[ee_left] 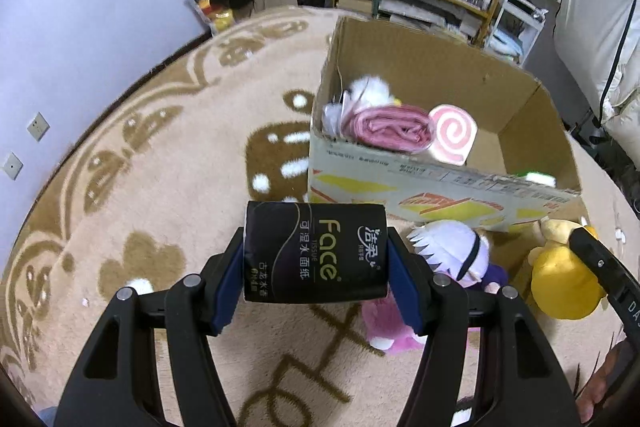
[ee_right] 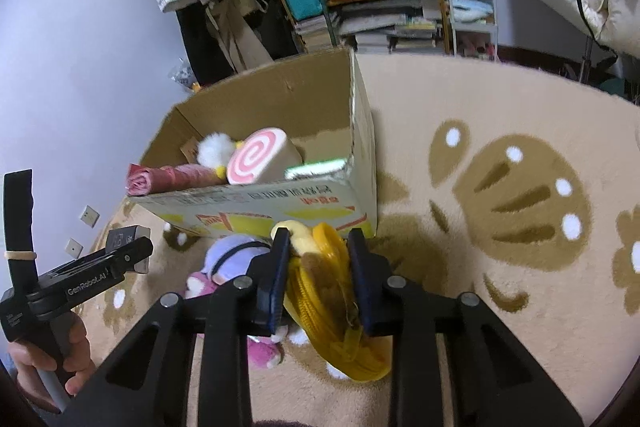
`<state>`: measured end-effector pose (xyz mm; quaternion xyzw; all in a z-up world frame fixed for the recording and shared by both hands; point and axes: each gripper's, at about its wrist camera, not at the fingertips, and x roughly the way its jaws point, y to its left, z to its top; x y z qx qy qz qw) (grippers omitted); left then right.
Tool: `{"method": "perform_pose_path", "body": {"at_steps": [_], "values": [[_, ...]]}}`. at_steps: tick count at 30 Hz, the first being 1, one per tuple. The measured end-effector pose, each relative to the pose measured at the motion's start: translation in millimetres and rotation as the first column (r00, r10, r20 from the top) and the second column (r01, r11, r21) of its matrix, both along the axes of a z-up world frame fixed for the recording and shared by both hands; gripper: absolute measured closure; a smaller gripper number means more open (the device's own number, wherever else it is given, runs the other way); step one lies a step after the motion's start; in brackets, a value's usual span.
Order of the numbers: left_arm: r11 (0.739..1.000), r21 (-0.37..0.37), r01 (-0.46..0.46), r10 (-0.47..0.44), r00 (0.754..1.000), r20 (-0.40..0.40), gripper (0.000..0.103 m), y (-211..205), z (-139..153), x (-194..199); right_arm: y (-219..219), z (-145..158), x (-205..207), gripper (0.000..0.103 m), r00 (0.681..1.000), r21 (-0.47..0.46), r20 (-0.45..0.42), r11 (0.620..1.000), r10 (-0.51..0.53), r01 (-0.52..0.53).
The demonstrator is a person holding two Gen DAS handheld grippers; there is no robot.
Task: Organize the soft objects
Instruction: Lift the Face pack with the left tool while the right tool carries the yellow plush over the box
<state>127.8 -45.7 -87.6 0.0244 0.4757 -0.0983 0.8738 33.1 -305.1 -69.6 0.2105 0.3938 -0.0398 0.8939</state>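
Cardboard box lies ahead of both grippers. Left gripper pinches black tissue pack, crosswise; right gripper clamps yellow plush, nearer box's front wall.

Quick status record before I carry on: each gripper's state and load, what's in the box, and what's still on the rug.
left gripper: shut on black tissue pack, held short of the box
right gripper: shut on yellow plush toy
cardboard box: open top, standing on the patterned rug
in box: pink swirl roll cushion, rolled pink cloth, white fluffy toy, a green item at the front edge, unclear what
still on rug: white-haired doll with black blindfold, pink plush
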Motion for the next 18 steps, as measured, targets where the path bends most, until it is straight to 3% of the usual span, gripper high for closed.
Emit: {"method": "perform_pose_path", "body": {"at_steps": [10, 18], "values": [[0.999, -0.038, 0.011, -0.005, 0.989, 0.146, 0.040, 4, 42, -15, 11, 53, -18, 0.073, 0.987, -0.047, 0.160, 0.999, 0.029, -0.022], [0.998, -0.034, 0.048, -0.038, 0.965, 0.258, 0.040, -11, 76, -15, 6, 74, -10, 0.073, 0.969, -0.056, 0.244, 0.998, 0.026, -0.012]]}}
